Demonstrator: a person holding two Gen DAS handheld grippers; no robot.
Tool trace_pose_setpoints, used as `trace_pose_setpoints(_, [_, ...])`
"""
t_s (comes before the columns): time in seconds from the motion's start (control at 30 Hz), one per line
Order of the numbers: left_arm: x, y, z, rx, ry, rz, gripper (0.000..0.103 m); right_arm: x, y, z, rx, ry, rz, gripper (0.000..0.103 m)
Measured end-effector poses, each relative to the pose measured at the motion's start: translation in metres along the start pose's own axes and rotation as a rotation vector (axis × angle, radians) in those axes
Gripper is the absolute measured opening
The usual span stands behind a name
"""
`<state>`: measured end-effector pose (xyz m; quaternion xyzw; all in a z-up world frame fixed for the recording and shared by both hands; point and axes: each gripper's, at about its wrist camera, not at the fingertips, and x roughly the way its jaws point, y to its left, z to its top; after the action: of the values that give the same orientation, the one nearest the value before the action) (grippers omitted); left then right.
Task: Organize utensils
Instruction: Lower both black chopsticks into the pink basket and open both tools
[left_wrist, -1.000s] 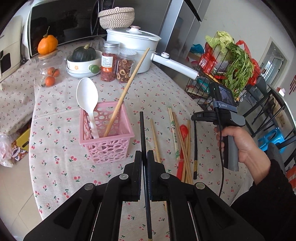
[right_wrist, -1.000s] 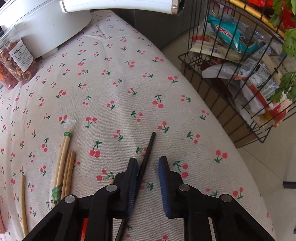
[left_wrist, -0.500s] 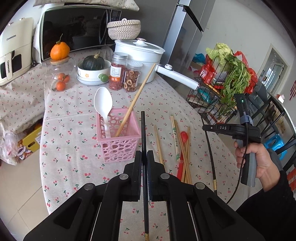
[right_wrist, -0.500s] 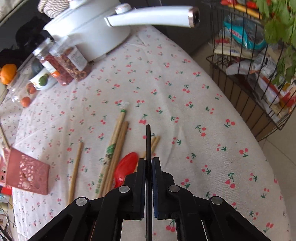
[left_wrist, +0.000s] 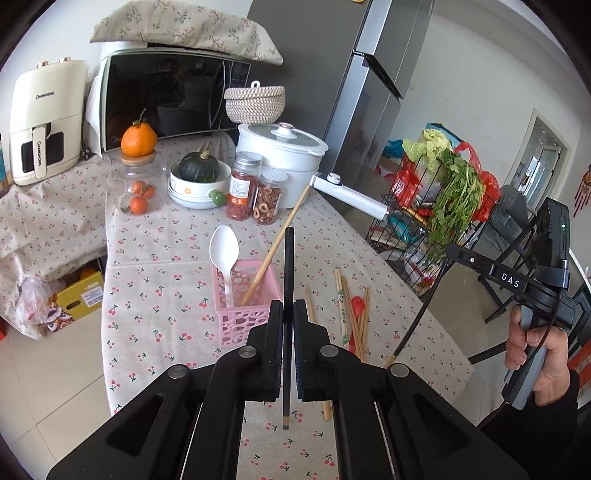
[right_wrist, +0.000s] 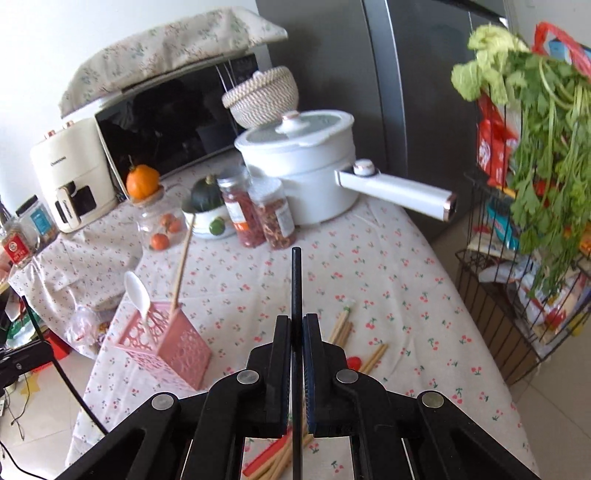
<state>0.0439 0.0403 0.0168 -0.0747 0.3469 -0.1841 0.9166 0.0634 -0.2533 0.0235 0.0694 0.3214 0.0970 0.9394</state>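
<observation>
My left gripper (left_wrist: 289, 308) is shut on a black chopstick (left_wrist: 288, 266) and holds it above the table, just right of the pink basket (left_wrist: 243, 317). The basket holds a white spoon (left_wrist: 224, 251) and a wooden chopstick (left_wrist: 275, 247). My right gripper (right_wrist: 296, 323) is shut on a second black chopstick (right_wrist: 296, 280), lifted above the table; this chopstick hangs from it in the left wrist view (left_wrist: 410, 328). Several wooden chopsticks (left_wrist: 347, 314) and a red spoon (left_wrist: 357, 304) lie on the cherry-print tablecloth (left_wrist: 166, 273). The pink basket shows at left in the right wrist view (right_wrist: 166, 343).
At the table's back stand a white pot with a long handle (left_wrist: 284, 162), two jars (left_wrist: 255, 192), a bowl with a squash (left_wrist: 199, 177), a glass jar of oranges (left_wrist: 138, 184), a microwave (left_wrist: 166, 96). A wire rack of vegetables (left_wrist: 439, 199) stands right of the table.
The right gripper closed on the black chopstick on the table and lifted it. Both grippers have risen and pulled back, so more of the kitchen shows.
</observation>
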Motion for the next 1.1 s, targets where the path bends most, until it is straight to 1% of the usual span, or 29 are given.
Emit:
trace_pose_setpoints(0.13, [-0.020,0.001,0.017,-0.010,-0.077,-0.005,0.005,-0.017,0.016,0.018,-0.041,-0.100,0.014,0.004])
trace_pose_setpoints(0.3, [-0.036,0.011,0.045,-0.055,-0.180,0.001,0.005,-0.028,0.033,0.049,-0.047,-0.175,0.055,0.004])
trace_pose_setpoints(0.4, [-0.040,0.019,0.058,-0.091,-0.225,0.006,0.005,-0.030,0.044,0.062,-0.044,-0.184,0.083,0.004])
trace_pose_setpoints(0.5, [-0.041,0.025,0.067,-0.110,-0.256,0.019,0.005,-0.028,0.057,0.069,-0.045,-0.178,0.111,0.004])
trace_pose_setpoints(0.73, [-0.040,0.027,0.077,-0.107,-0.317,0.058,0.005,-0.022,0.084,0.075,-0.049,-0.188,0.170,0.004])
trace_pose_setpoints(0.83, [-0.036,0.025,0.080,-0.086,-0.327,0.073,0.005,-0.019,0.092,0.079,-0.041,-0.192,0.194,0.004])
trace_pose_setpoints(0.9, [-0.030,0.024,0.082,-0.069,-0.319,0.071,0.005,-0.013,0.096,0.080,-0.033,-0.185,0.210,0.004])
trace_pose_setpoints(1.0, [-0.014,0.023,0.084,-0.043,-0.279,0.076,0.005,-0.001,0.101,0.079,-0.026,-0.158,0.226,0.004])
trace_pose_setpoints(1.1, [0.005,0.022,0.085,-0.011,-0.227,0.092,0.005,0.020,0.105,0.075,-0.028,-0.110,0.215,0.004])
